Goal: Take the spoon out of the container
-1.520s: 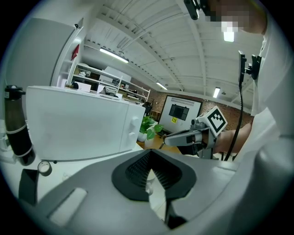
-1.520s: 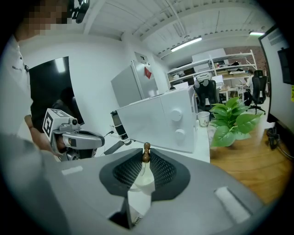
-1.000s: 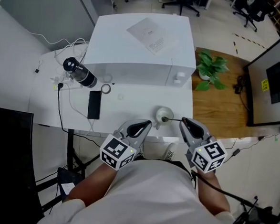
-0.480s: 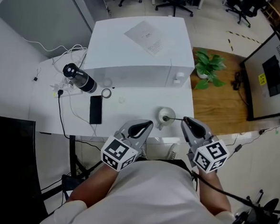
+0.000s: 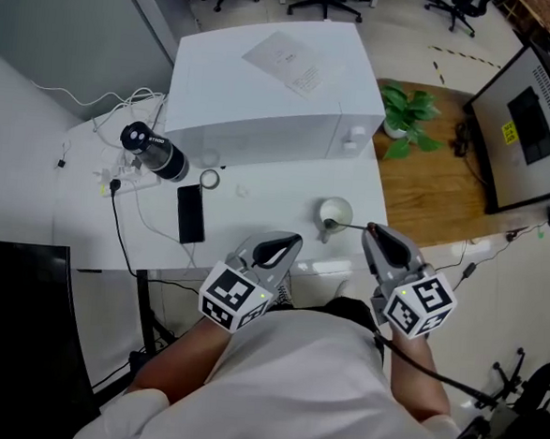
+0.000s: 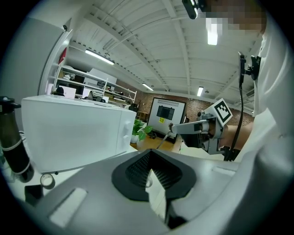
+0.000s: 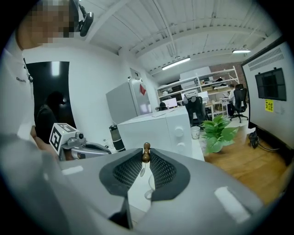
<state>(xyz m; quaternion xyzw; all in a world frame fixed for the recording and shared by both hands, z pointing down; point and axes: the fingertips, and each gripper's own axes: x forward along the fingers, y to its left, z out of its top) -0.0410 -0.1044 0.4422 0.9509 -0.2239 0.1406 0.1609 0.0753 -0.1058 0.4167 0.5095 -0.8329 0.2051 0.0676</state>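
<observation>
A small white cup [image 5: 336,211] stands near the front right of the white table [image 5: 257,213]. My right gripper [image 5: 374,234] is shut on the handle of a thin spoon [image 5: 348,226]. The spoon reaches left, and its bowl end sits at the cup's near rim. In the right gripper view the spoon's brown knobbed end [image 7: 146,153] is pinched between the pads, and the cup [image 7: 150,184] shows below it. I cannot tell whether the bowl is still inside the cup. My left gripper [image 5: 290,241] hovers at the table's front edge, left of the cup. It is shut and holds nothing.
A large white microwave-like box [image 5: 275,83] fills the back of the table. A black flask [image 5: 155,149], a tape ring [image 5: 208,177], a black phone [image 5: 192,214] and cables lie at the left. A potted plant [image 5: 404,120] stands on the wooden floor to the right.
The right gripper has drawn the spoon slightly back and right, so its bowl end went from the cup's middle to the near rim. The left gripper stayed put.
</observation>
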